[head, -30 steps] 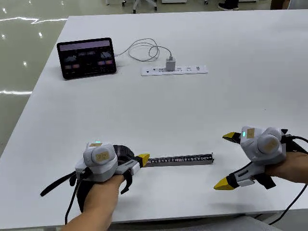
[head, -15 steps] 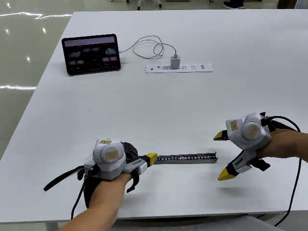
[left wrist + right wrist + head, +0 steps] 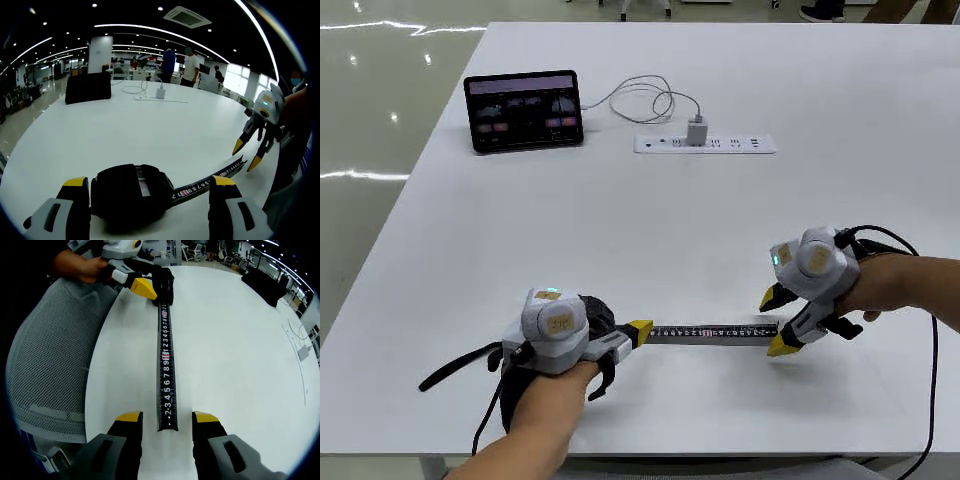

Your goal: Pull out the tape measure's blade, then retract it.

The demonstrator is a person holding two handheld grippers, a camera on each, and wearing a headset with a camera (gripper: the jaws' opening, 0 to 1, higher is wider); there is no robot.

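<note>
The black tape measure [image 3: 597, 312] rests on the white table, and my left gripper [image 3: 620, 335] is shut on its case. In the left gripper view the case [image 3: 132, 192] sits between the yellow-tipped jaws. The blade [image 3: 710, 333] lies pulled out flat on the table toward the right. My right gripper [image 3: 775, 322] is open, with one jaw on each side of the blade's free end. In the right gripper view the blade [image 3: 165, 365] runs straight away from my right gripper [image 3: 167, 416] to the left gripper [image 3: 135, 277]. From the left gripper view, the right gripper [image 3: 246, 154] hangs over the blade's end.
A dark tablet [image 3: 524, 108] stands at the far left of the table [image 3: 650, 230]. A white power strip [image 3: 705, 145] with a charger and coiled cable lies beyond the middle. A black strap [image 3: 455, 367] trails from the left gripper near the front edge.
My right gripper has moved left and down to the blade's end, and its jaws have narrowed around it. The left gripper and tape measure have stayed put.
</note>
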